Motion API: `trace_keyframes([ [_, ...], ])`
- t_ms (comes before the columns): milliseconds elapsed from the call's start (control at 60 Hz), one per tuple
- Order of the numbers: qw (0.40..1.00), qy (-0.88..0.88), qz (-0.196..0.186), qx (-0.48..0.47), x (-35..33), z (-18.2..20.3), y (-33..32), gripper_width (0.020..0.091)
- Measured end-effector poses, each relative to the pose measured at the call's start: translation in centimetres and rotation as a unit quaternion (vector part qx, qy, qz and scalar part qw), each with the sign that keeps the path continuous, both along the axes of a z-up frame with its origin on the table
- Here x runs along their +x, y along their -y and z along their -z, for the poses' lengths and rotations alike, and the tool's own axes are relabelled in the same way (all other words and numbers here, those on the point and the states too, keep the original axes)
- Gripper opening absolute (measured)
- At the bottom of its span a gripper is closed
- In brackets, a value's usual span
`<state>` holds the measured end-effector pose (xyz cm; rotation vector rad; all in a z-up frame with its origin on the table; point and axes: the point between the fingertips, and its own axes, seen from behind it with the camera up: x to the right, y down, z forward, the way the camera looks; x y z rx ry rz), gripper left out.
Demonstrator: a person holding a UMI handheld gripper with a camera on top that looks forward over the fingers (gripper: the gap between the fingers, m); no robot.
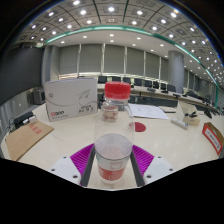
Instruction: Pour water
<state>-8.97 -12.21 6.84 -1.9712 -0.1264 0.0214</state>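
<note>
Clear plastic, or glass, makes up the cup (113,158) held between the two fingers of the gripper (113,160); both magenta pads (83,156) press against its sides, so the tongs are narrowed onto it and carrying it. A little reddish content or base shows low in the cup, though how much water it holds is hard to tell. Just beyond the fingers, toward the middle of the tabletop (165,135), stands a transparent jar with a red lid (116,108), upright and close behind the cup but apart from it. Farther back toward the far left edge sits a white cardboard box (70,98) with red print, and a brown cardboard sheet (27,135) lies at the left edge. A white paper (148,112) lies beyond the jar on the right, and a red-edged object (214,138) rests at the right edge.

Judging from this, the step in hand is the carry: the cup is gripped and lined up with the jar, with pouring not yet begun. Since the lid looks closed on the jar, whether it is the receiver is uncertain. The next move would call for raising the cup over an open vessel and tilting it slowly, keeping the squeeze firm so the smooth wall does not slip.
</note>
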Motion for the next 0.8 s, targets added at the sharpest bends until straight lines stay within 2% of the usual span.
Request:
trace_keyframes([
  [33, 1.0, 0.006, 0.007, 0.006, 0.1, 0.2, -0.6, 0.0558],
  [283, 0.999, 0.029, 0.039, 0.017, 0.5, -1.2, -2.7, 0.0374],
  [500, 0.992, 0.11, 0.054, 0.02, 4.1, -6.6, -6.7, 0.0374],
  [667, 0.969, 0.24, 0.046, 0.032, 8.1, -10.0, -15.1, 0.0374],
  [800, 0.921, 0.386, 0.026, 0.041, 10.7, -12.1, -22.1, 0.0373],
])
